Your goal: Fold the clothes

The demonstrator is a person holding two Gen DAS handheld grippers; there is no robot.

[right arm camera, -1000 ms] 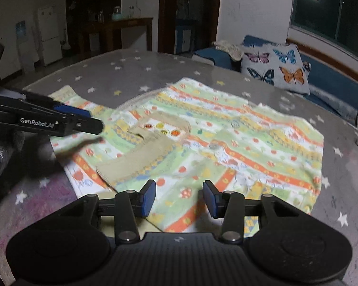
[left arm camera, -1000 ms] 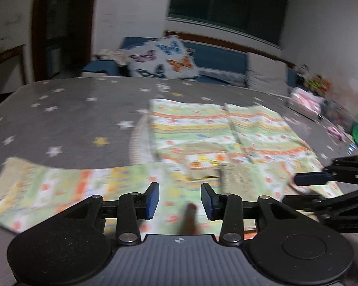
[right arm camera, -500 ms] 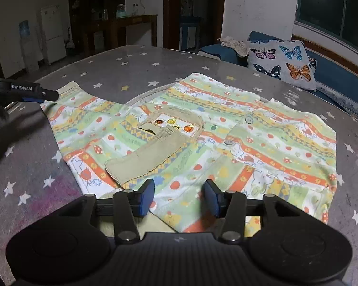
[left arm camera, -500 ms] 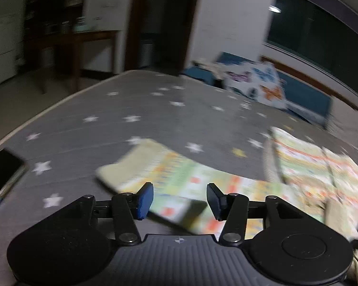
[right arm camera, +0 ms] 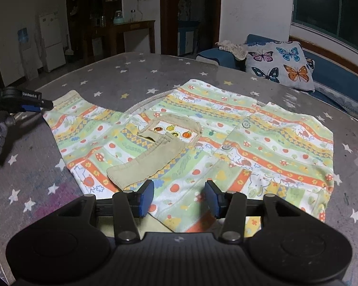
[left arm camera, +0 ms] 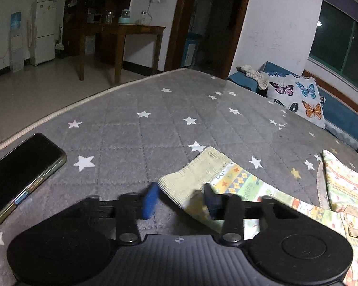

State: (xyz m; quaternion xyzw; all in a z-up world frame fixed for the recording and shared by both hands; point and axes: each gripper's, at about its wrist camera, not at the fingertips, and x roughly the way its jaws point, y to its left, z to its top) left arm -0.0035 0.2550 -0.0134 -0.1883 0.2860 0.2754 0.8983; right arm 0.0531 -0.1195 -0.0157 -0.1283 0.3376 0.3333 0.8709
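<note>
A child's patterned shirt in green, orange and yellow lies spread flat on the grey star-print mattress, one sleeve folded across its middle. Its other sleeve stretches left, and its ribbed cuff lies just ahead of my left gripper. That gripper is open, its blue pads straddling the cuff's near corner. It also shows in the right wrist view at the cuff. My right gripper is open and empty over the shirt's near hem.
A black phone lies at the mattress's left edge. A butterfly pillow rests on the blue sofa behind the mattress. A wooden table and a white fridge stand across the floor.
My left gripper has swung left from the shirt's middle out to the sleeve cuff and come down close to it. My right gripper has moved little, staying open over the hem.
</note>
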